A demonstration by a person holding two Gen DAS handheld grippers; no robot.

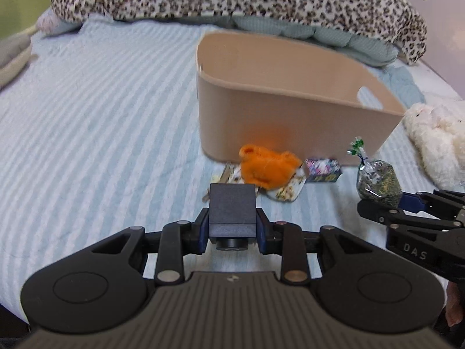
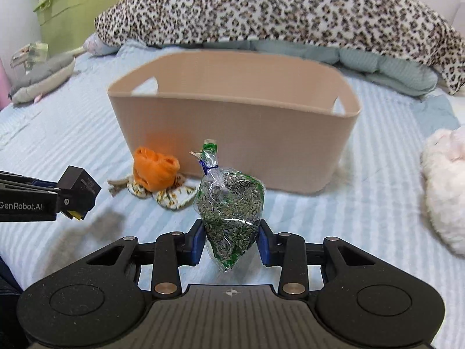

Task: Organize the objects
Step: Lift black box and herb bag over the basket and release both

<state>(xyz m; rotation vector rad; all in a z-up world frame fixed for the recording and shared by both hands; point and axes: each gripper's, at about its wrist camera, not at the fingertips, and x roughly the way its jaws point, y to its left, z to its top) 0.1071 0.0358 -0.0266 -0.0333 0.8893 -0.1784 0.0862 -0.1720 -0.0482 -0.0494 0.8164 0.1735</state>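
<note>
Left gripper pinching a dark grey box, lifted above the striped bed, short of the beige basket. Right gripper clamped on a tied clear bag of seeds, held upright in front of the basket's near wall. Lying on the bed against the basket base: orange plush, patterned cloth, small printed box; white plush off to the right.
</note>
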